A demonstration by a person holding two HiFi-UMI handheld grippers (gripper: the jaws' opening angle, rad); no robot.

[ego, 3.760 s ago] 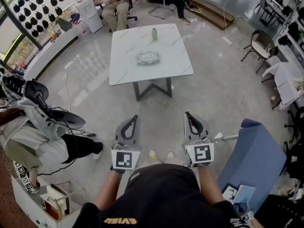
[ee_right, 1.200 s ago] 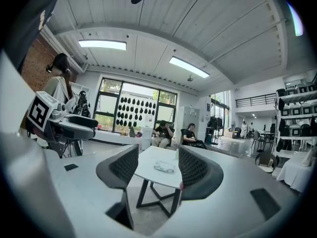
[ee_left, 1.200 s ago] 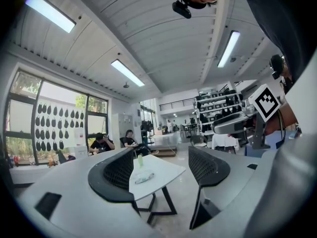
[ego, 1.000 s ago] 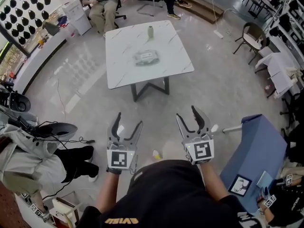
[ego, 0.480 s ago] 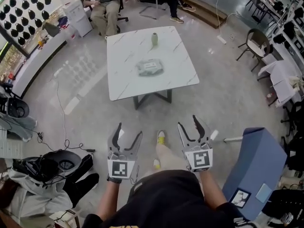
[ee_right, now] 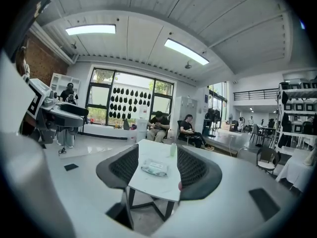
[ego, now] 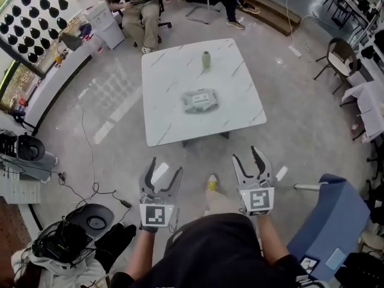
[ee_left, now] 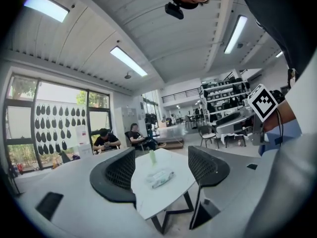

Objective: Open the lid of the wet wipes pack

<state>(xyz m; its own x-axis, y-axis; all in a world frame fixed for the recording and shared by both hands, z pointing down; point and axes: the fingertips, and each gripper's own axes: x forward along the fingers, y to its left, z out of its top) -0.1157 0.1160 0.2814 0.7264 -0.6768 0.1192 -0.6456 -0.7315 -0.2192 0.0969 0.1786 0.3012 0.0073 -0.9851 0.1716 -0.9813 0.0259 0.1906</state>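
One wipes pack (ego: 200,101), one bottle (ego: 206,59), two open-jawed grippers

Left tool (ego: 161,177) and right tool (ego: 252,164) held side by side before the person's body, both forearms stretched forward, jaws of each apart, both empty

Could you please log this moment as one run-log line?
stage: pre-contact | left gripper: open, empty | right gripper: open, empty | wet wipes pack: lying on table, untouched, beyond both grippers
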